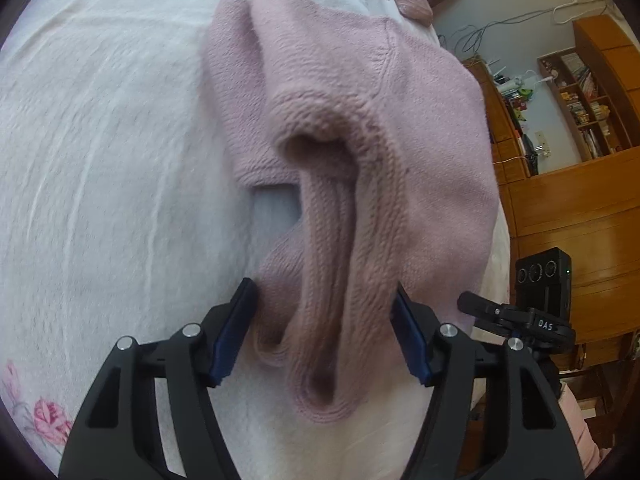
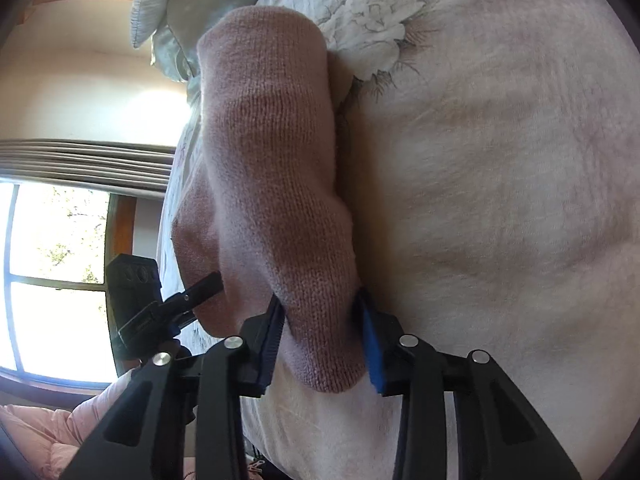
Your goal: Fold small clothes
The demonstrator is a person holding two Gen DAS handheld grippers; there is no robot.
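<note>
Pink knit, a small sweater (image 1: 360,128), is held up over the white floral bedspread (image 1: 100,140), part of it seemingly draped on the bed. The left gripper (image 1: 324,332) is clamped on a bunched ribbed edge, apparently the neckline; the right gripper (image 2: 320,332) is clamped on a narrower knit end, probably a sleeve or corner. For a clean fold, both grips should be kept level and the cloth taut, then lowered flat so that the edges can be aligned before release.
</note>
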